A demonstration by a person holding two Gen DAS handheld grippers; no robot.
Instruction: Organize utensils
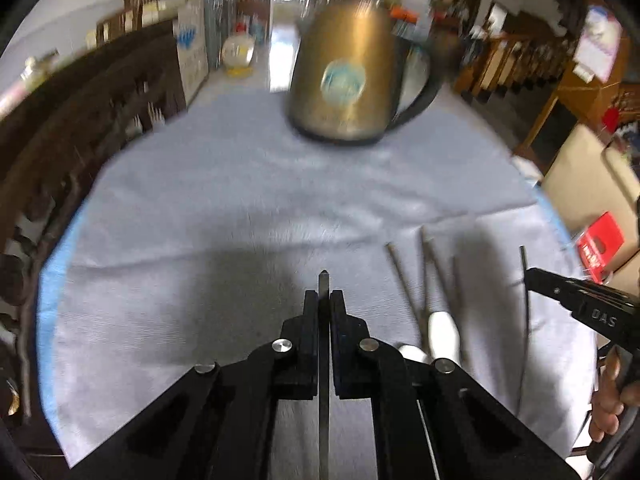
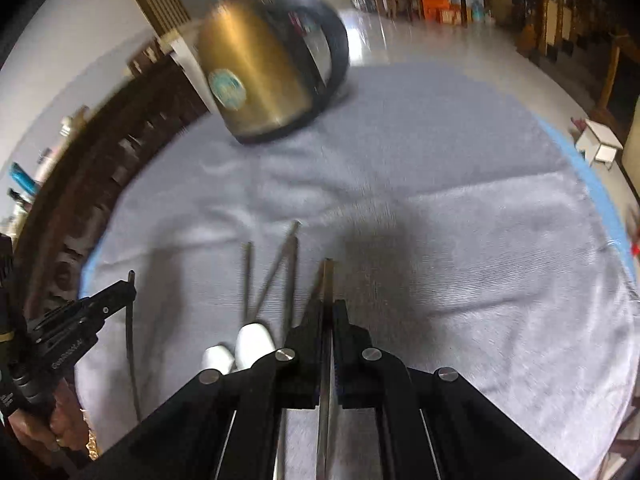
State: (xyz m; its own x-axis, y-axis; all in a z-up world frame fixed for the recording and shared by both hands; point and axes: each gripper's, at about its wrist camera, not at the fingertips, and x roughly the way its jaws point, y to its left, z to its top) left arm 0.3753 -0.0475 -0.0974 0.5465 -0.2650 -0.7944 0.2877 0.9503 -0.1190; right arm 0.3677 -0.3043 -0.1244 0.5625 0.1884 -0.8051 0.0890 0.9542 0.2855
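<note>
My left gripper (image 1: 324,294) is shut on a thin dark chopstick (image 1: 323,280) whose tip pokes out past the fingertips, above the grey cloth. My right gripper (image 2: 328,304) is shut on another chopstick (image 2: 327,276), also held above the cloth. Several more chopsticks (image 1: 428,276) lie loosely on the cloth between the two grippers, beside two white spoon handles (image 1: 442,330). They also show in the right wrist view: the chopsticks (image 2: 276,272) and the white handles (image 2: 252,342). Each gripper appears in the other's view, the right gripper (image 1: 532,276) and the left gripper (image 2: 130,286).
A bronze kettle (image 1: 344,76) with a black handle stands at the far side of the cloth-covered table (image 1: 200,200); it also shows in the right wrist view (image 2: 260,80). A dark carved wooden bench (image 1: 80,120) runs along the left. A red stool (image 1: 600,240) stands off the right edge.
</note>
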